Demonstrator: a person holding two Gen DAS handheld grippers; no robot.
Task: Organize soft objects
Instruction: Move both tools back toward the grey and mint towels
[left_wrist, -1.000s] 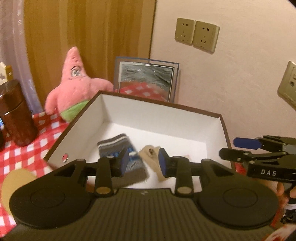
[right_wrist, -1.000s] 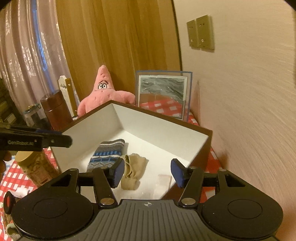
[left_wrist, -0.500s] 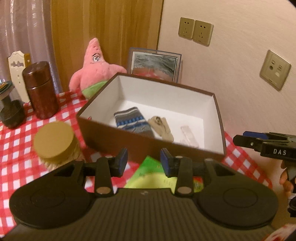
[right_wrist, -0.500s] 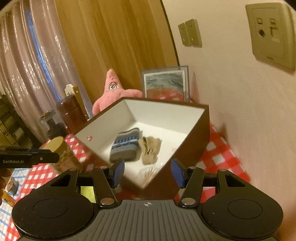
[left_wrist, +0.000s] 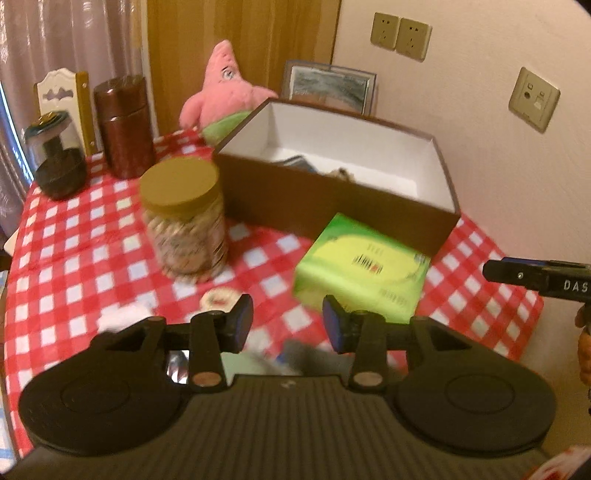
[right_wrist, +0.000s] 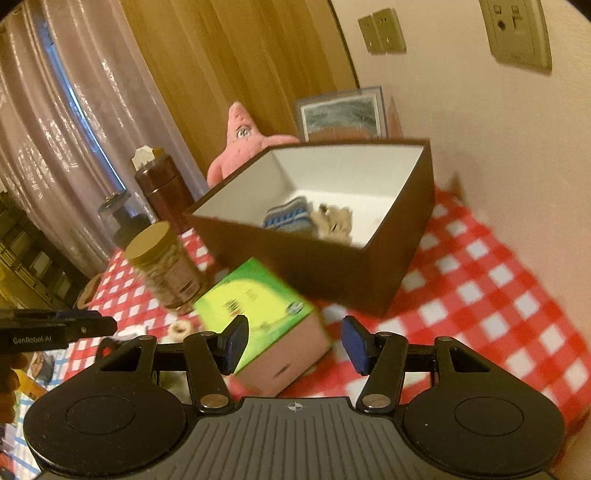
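1. A table under a red-and-white checked cloth (left_wrist: 85, 254) holds a brown box (left_wrist: 325, 199) with a white inside, open at the top. The box is the landmark for everything below.
2. Inside the box lie a striped blue-grey sock (right_wrist: 286, 216) and, just beside it, a beige soft item (right_wrist: 334, 221). Both are partly hidden by the box's near wall.
3. A pink star plush (left_wrist: 225, 88) sits behind the box's far left corner, outside it.
4. A framed picture (left_wrist: 330, 86) leans on the wall behind the box.
5. A green carton (left_wrist: 364, 266) lies just in front of the box, tilted.
6. A jar (left_wrist: 183, 218) with a tan lid stands left of the box, close to it.
7. A dark brown canister (left_wrist: 125, 125) stands farther left of the box, near the curtain.
8. The left gripper (left_wrist: 288, 323) hovers in front of the box, jaws partly apart, nothing between them.
9. The right gripper (right_wrist: 293, 345) hovers in front of the box over the carton, jaws apart and gripping nothing.
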